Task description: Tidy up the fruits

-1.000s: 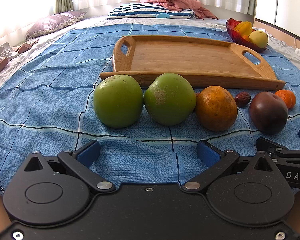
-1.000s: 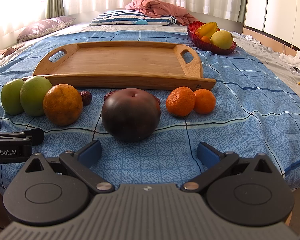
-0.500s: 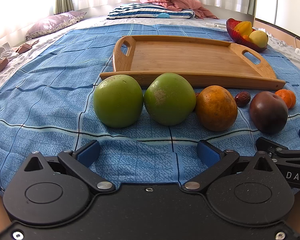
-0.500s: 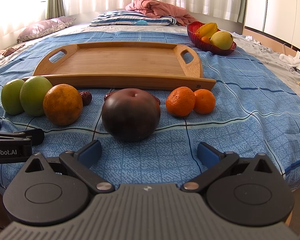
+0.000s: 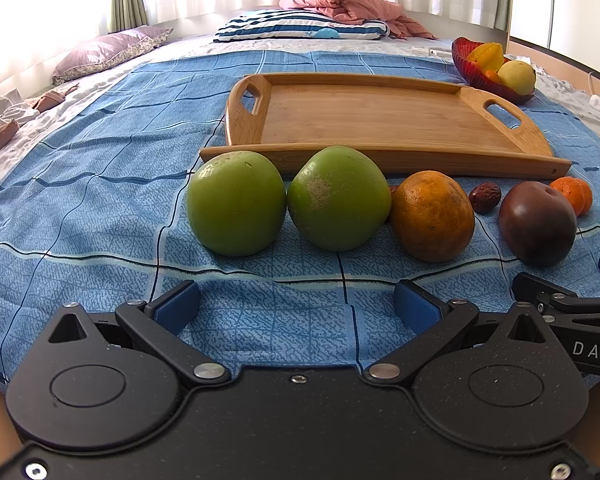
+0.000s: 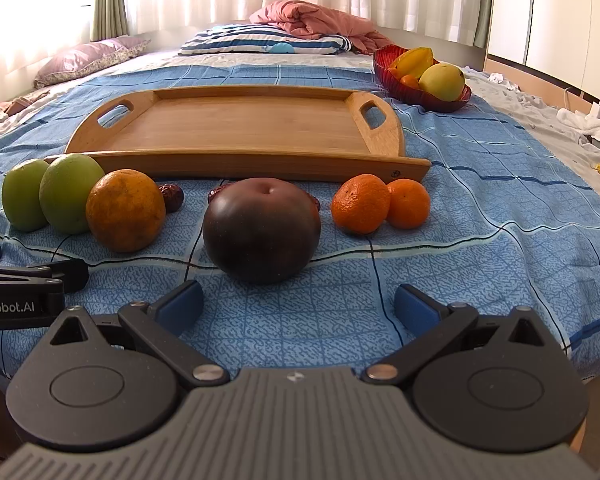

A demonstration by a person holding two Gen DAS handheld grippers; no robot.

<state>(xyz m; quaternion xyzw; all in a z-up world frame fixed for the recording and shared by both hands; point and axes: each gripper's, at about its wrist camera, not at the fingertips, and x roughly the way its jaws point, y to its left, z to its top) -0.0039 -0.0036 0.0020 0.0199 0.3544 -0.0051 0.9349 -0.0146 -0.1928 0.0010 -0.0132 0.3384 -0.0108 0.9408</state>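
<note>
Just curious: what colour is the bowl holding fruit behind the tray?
Red, translucent-looking: the bowl shows best in the right wrist view.

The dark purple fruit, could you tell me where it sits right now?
In the right wrist view the dark purple fruit lies on the blue bedspread, centred ahead of the open right gripper, between the large orange and two mandarins, before the wooden tray.

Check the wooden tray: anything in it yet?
Empty. The wooden tray shows bare wood across its floor in both views; every loose fruit, like the dark plum, sits on the blue bedspread in front.
</note>
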